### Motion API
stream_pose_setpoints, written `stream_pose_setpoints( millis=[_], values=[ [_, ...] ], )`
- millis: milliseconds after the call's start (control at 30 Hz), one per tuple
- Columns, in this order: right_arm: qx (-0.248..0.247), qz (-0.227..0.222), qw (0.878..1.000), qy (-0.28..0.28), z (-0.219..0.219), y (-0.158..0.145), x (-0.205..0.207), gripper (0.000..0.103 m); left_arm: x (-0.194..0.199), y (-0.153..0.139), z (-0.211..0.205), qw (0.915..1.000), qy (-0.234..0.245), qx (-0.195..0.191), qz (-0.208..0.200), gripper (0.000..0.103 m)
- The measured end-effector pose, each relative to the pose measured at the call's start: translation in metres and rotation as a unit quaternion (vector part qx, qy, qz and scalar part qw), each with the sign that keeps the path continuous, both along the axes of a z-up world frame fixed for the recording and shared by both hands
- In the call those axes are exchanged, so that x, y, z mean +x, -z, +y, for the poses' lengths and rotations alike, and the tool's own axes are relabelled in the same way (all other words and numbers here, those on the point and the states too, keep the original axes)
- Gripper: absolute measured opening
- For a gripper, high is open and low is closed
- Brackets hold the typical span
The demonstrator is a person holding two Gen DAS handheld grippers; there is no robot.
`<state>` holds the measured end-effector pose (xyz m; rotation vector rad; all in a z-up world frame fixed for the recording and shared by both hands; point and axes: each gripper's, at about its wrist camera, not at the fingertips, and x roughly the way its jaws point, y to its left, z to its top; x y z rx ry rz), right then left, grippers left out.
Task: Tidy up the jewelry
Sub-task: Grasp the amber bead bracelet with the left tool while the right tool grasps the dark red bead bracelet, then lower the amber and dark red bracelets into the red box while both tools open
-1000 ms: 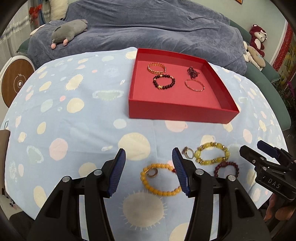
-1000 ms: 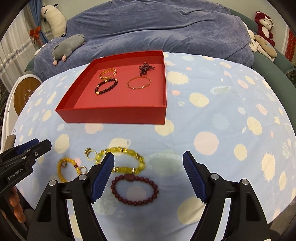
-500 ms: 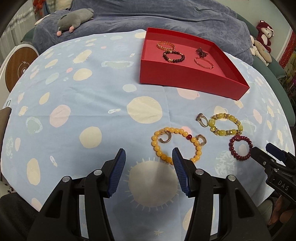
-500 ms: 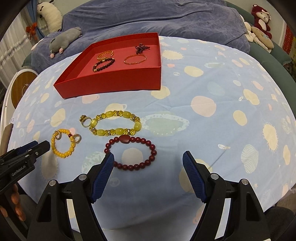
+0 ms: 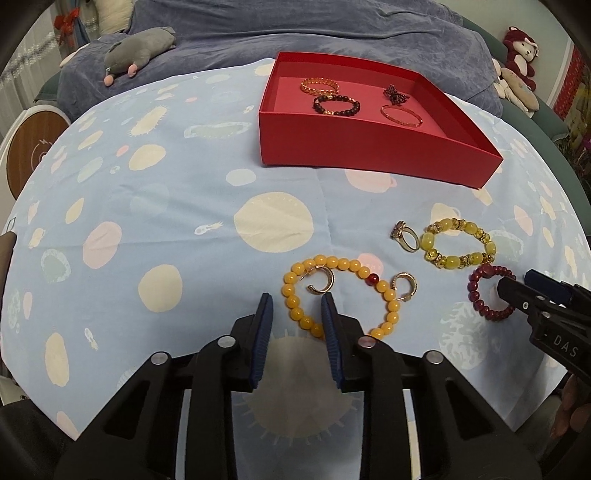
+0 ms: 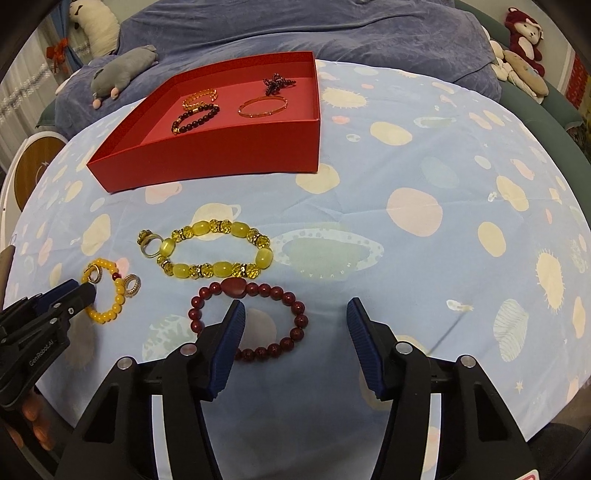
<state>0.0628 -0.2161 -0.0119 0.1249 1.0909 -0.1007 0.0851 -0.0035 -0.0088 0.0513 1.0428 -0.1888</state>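
A red box at the back holds several bracelets. On the cloth lie an orange bead bracelet, two gold hoop earrings, a ring, a yellow-green bracelet and a dark red bracelet. My left gripper is open, its jaws straddling the orange bracelet's near-left arc. My right gripper is open over the dark red bracelet.
The table wears a light blue spotted cloth. A blue-covered sofa with plush toys stands behind it. A round wooden object is at the left edge.
Both grippers have pulled back and then dropped toward the loose jewelry. The left jaws have narrowed around the orange bracelet's edge. The right gripper now hangs over the dark red bracelet.
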Motion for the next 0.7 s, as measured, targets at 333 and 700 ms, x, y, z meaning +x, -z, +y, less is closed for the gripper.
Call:
stream_pose_setpoints(
  millis=[333, 700],
  values=[
    [0.003, 0.000, 1.000, -0.015, 0.005, -0.003, -0.004, 0.010, -0.007, -0.007, 0.005, 0.9985, 0.007, -0.053, 0.011, 0.007],
    [0.025, -0.017, 0.999, -0.021, 0.008, -0.019, -0.015, 0.007, -0.013, -0.037, 0.008, 0.9961, 0.012, -0.087, -0.006, 0.007]
  ],
)
